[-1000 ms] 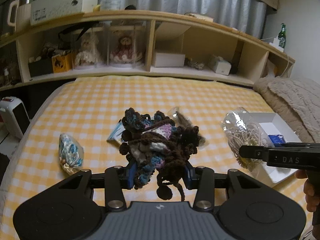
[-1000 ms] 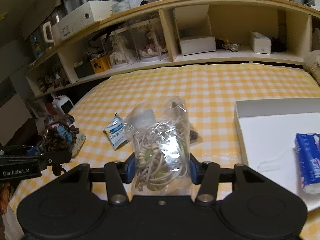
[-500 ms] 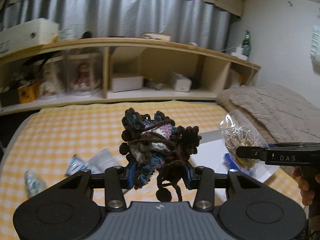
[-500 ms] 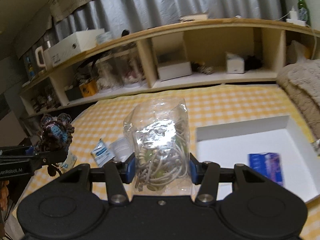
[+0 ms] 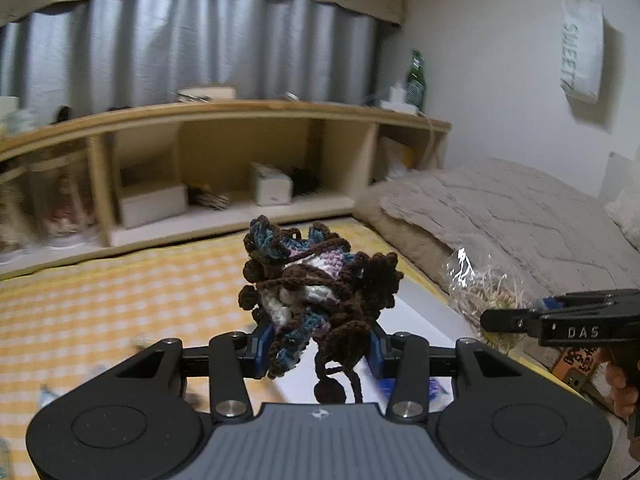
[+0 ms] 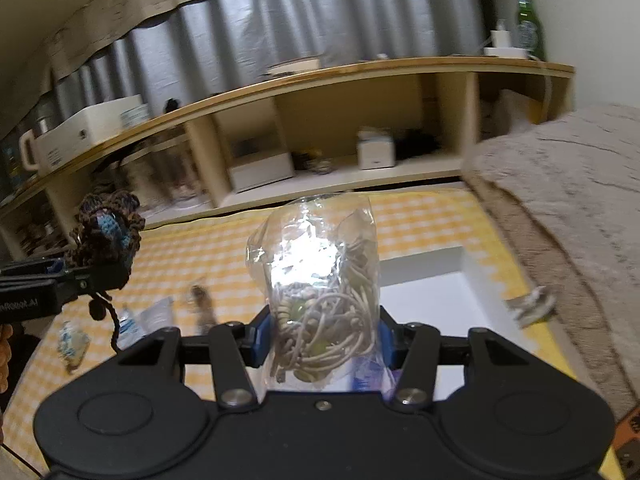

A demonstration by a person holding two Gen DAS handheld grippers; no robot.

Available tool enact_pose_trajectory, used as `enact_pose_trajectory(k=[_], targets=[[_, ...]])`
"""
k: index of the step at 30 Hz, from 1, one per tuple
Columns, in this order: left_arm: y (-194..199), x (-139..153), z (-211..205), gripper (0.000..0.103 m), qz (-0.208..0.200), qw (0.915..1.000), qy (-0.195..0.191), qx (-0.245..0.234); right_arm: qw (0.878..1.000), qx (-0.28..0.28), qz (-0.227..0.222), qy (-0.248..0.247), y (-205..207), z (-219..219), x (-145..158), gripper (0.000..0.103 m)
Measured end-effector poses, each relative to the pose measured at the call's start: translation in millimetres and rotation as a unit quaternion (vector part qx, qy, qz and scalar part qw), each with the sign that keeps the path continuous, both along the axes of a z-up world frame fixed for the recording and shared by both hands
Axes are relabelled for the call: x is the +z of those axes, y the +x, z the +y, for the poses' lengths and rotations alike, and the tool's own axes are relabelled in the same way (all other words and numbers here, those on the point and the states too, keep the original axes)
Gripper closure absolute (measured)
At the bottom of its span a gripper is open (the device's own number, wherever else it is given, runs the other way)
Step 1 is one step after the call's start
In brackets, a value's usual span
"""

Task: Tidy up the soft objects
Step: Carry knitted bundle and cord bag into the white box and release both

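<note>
My left gripper (image 5: 316, 346) is shut on a brown, blue and purple crochet bundle (image 5: 316, 284) and holds it in the air above the bed; it also shows at the left of the right wrist view (image 6: 106, 236). My right gripper (image 6: 324, 340) is shut on a clear bag of beige cords (image 6: 324, 288), also seen in the left wrist view (image 5: 480, 284). A white box (image 6: 424, 292) lies on the yellow checked bedspread (image 6: 200, 252) below and ahead of both grippers, with a blue pack partly hidden inside it.
Small packets (image 6: 72, 344) lie on the bedspread at the left. A beige blanket (image 5: 500, 216) is heaped at the right. A wooden shelf unit (image 5: 240, 160) with boxes runs along the back wall. A green bottle (image 5: 416, 76) stands on its top.
Both grippers have swung right and risen with their loads. The white box is now below them and the blanket has come into view.
</note>
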State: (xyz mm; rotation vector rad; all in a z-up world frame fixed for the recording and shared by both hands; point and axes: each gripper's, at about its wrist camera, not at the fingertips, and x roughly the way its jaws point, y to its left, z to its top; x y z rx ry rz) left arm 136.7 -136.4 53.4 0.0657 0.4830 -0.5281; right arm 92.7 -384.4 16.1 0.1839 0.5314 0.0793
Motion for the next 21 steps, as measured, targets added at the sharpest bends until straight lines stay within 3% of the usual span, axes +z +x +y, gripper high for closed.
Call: enact_pose_trajectory(k=[10,21], targets=[[32.8,-47.9,-74.7,0.057,0.053,0.9973,-0.012,-0.050,0.998,-0.055,0.030,0.005,1.6,-71.0,-30.6,0.051],[62.5,-126.3,-86.1,0.057,0.119,0.9862,0.093,-0.068,0.996,-0.057,0.062,-0.007,37.4,-100.3,-70.4,0.051]])
